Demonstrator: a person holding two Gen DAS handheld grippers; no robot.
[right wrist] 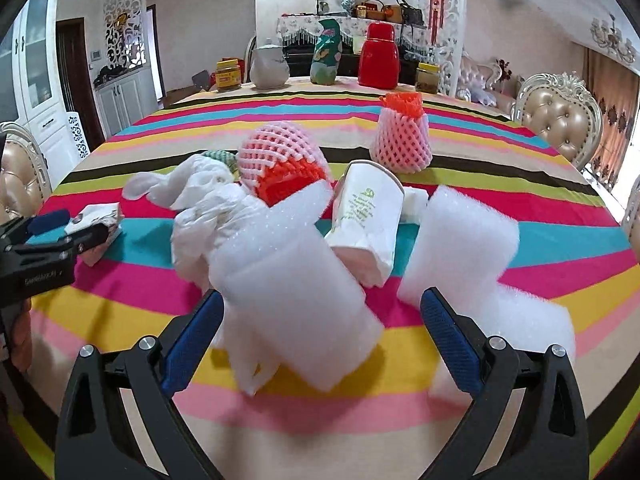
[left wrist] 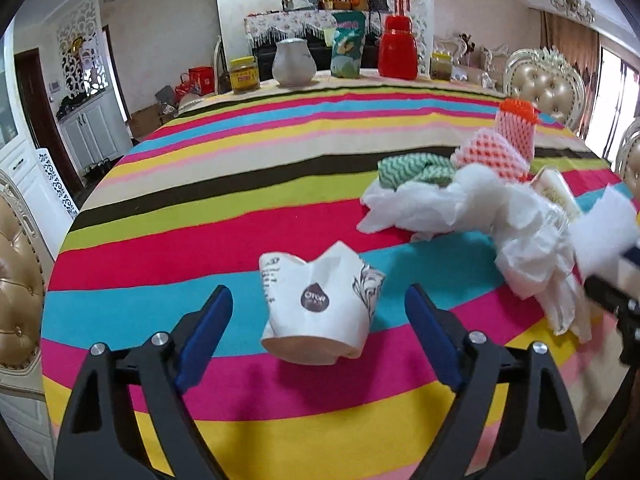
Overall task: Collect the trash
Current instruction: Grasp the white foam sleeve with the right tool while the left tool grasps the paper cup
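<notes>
A crushed white paper cup (left wrist: 320, 308) lies on its side on the striped tablecloth (left wrist: 200, 240). My left gripper (left wrist: 319, 300) is open around it, with a gap between each blue pad and the cup. In the right wrist view a rolled white foam sheet (right wrist: 288, 292) lies between the open fingers of my right gripper (right wrist: 320, 300), clear of the right pad. Beyond it are a second foam piece (right wrist: 472, 248), another paper cup (right wrist: 368, 208), crumpled white plastic (right wrist: 200, 196) and two pink-and-orange foam fruit nets (right wrist: 284, 160) (right wrist: 402, 140). The left gripper (right wrist: 76, 226) shows at the left edge.
Along the table's far edge stand a yellow-lidded jar (left wrist: 244, 74), a white jug (left wrist: 294, 62), a green bag (left wrist: 347, 46), a red container (left wrist: 398, 48) and another jar (left wrist: 442, 65). A green patterned cloth (left wrist: 416, 170) lies by the pile. Padded chairs (left wrist: 548, 84) ring the table.
</notes>
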